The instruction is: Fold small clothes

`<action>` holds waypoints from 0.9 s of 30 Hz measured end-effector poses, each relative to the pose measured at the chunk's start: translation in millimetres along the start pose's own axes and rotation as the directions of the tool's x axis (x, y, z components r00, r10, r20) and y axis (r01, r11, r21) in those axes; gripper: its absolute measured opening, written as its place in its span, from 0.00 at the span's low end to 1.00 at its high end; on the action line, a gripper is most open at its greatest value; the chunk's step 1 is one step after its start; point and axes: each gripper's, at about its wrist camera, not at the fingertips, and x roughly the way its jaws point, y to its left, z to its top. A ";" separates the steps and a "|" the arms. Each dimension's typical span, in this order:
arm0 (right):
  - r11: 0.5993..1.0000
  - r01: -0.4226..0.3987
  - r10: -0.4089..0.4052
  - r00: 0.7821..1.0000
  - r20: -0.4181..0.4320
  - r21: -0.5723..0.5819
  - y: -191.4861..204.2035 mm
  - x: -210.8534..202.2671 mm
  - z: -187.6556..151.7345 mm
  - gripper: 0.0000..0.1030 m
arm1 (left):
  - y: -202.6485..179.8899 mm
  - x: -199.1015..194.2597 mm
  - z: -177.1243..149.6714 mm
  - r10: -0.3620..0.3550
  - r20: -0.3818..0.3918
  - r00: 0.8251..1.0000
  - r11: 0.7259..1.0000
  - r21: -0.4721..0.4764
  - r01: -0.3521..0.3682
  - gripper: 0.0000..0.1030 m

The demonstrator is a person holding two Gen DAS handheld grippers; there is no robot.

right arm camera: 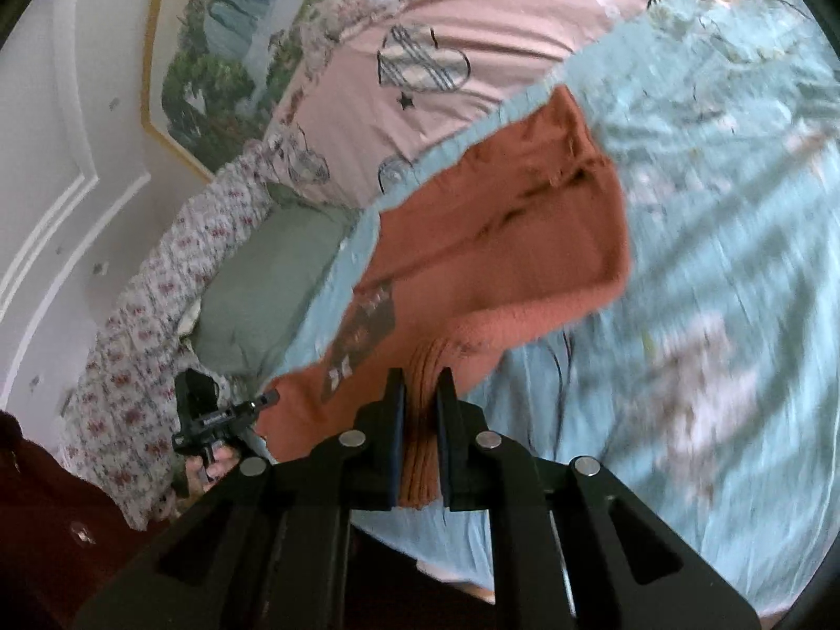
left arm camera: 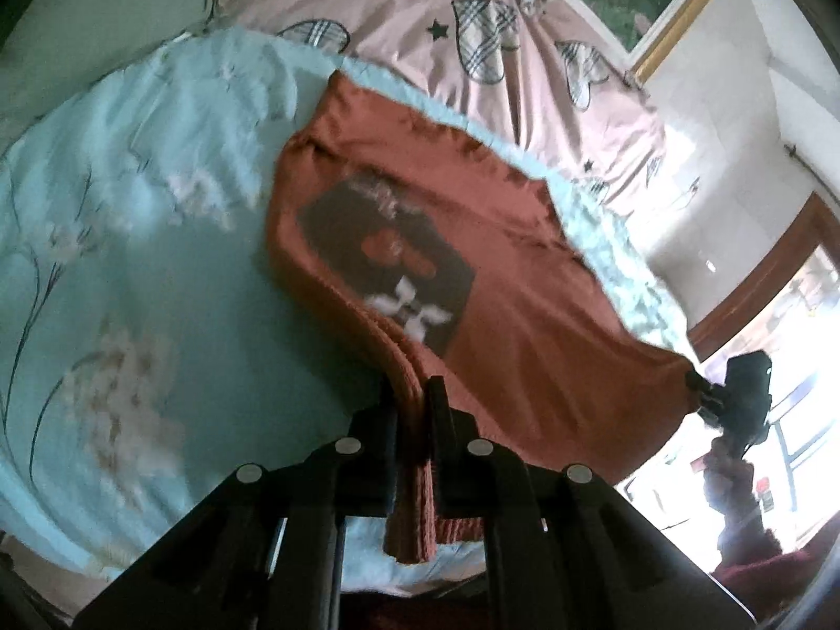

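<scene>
Rust knit sweater (left arm camera: 525, 283), ribbed hem pinched in both jaws: left gripper (left arm camera: 412, 394); right gripper (right arm camera: 420, 383); floral sheet (left arm camera: 157, 241) beneath.

**Bed with a blue floral sheet**

So the surface here is a bed covered by a light blue sheet (left arm camera: 131, 262) with a pale flower print. A rust-orange knit garment (left arm camera: 499, 273) lies partly on it. Toward the far side there's a pink quilt (left arm camera: 420, 26) with plaid hearts, plus a green pillow (right arm camera: 262, 289).

One rust sweater (left arm camera: 499, 283), two grippers, two bedcovers, and seemingly one green pillow (right arm camera: 268, 289).
</scene>
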 end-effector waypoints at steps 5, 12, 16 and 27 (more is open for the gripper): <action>1.000 0.010 -0.012 0.996 0.090 0.021 -7.4 13.0 42.1 0.12 | -3.9 5.1 28.9 -0.038 0.072 0.997 0.998 -0.046 0.041 0.08; 0.995 0.093 -0.089 0.989 0.118 -0.035 -7.9 52.6 122.0 0.12 | -16.6 24.7 99.0 -0.030 0.164 0.986 0.999 -0.017 0.033 0.08; 0.988 0.147 -0.141 0.984 0.112 -0.045 -16.6 89.3 167.5 0.12 | -18.2 42.7 149.5 0.002 0.210 0.978 1.000 0.008 -0.004 0.07; 0.952 0.305 -0.305 0.950 0.059 0.013 -80.9 174.7 235.8 0.12 | 5.4 133.8 250.5 0.113 0.205 0.972 0.994 -0.019 -0.111 0.06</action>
